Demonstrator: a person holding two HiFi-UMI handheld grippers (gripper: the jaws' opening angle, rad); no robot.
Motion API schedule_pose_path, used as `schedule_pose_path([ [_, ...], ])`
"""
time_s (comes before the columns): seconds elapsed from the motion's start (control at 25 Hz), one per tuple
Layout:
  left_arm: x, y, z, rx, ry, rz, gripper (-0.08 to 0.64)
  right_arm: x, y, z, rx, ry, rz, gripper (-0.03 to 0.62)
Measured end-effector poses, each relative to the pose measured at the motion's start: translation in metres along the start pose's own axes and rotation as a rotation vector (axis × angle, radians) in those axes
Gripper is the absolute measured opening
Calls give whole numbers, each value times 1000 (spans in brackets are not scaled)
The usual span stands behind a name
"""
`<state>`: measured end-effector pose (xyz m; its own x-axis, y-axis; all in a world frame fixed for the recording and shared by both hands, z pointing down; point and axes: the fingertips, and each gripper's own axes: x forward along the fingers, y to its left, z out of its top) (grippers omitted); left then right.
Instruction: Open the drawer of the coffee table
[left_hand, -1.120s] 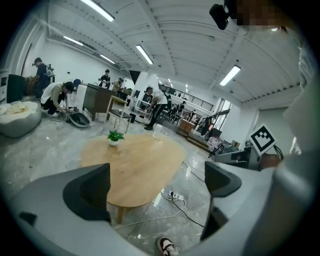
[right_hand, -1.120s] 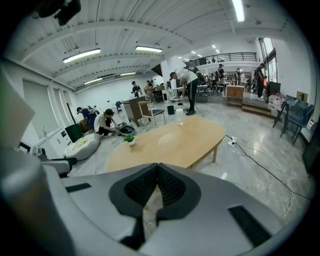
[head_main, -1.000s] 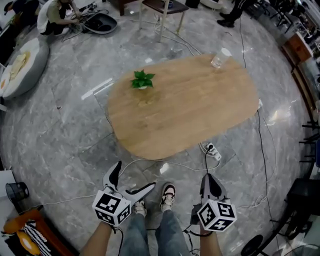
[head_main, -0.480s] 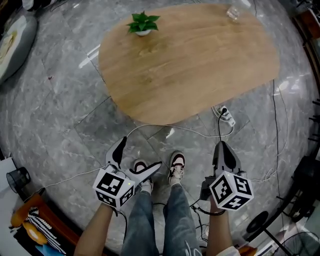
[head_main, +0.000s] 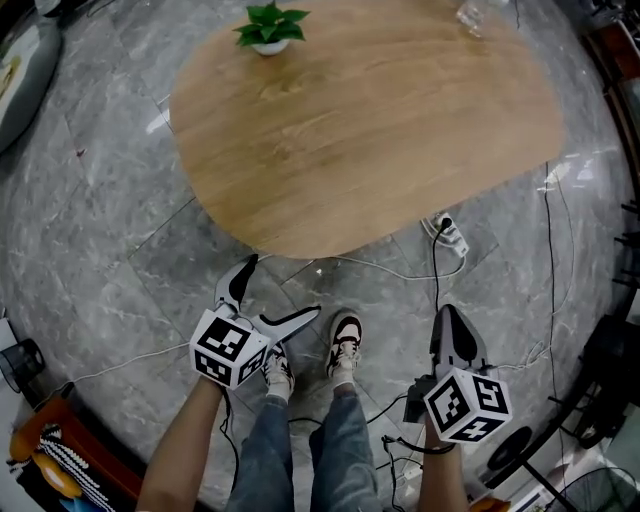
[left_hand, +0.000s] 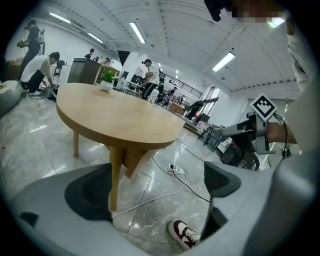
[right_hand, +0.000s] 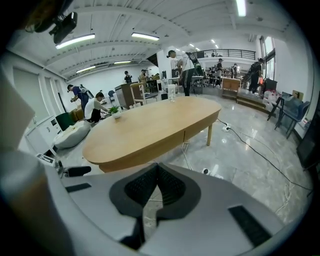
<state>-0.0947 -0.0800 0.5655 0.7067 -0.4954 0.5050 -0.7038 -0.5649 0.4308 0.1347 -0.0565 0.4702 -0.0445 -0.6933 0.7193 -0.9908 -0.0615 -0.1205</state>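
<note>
The oval wooden coffee table (head_main: 370, 120) fills the upper head view. In the right gripper view its side apron (right_hand: 165, 145) shows a vertical seam (right_hand: 184, 135), with no drawer pulled out. My left gripper (head_main: 281, 290) hovers over the floor just short of the table's near edge. It is open and holds nothing; its dark pads (left_hand: 87, 192) stand wide apart. My right gripper (head_main: 446, 318) is lower right, farther from the edge. Its pads (right_hand: 155, 187) are pressed together on nothing.
A potted plant (head_main: 268, 27) and a clear glass (head_main: 474, 14) stand on the far part of the top. A power strip (head_main: 450, 235) and cables (head_main: 380, 268) lie on the marble floor by the near edge. My shoes (head_main: 345, 340) are between the grippers. People work in the background.
The view has closed in on the table, whose near edge now lies just ahead of both grippers. The left gripper stays open and the right stays shut.
</note>
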Motion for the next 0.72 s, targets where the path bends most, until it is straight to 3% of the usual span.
schedule_pose_path([
  [0.36,33,6,6,141,-87,-30,572,5,-8,-35,9,60,0,0],
  [0.6,40,7,3,201,-67,-81,571,12,-5,-36,-13,70,15,0],
  [0.72,45,3,3,242,-53,-97,532,14,-2,-36,-1,74,23,0],
])
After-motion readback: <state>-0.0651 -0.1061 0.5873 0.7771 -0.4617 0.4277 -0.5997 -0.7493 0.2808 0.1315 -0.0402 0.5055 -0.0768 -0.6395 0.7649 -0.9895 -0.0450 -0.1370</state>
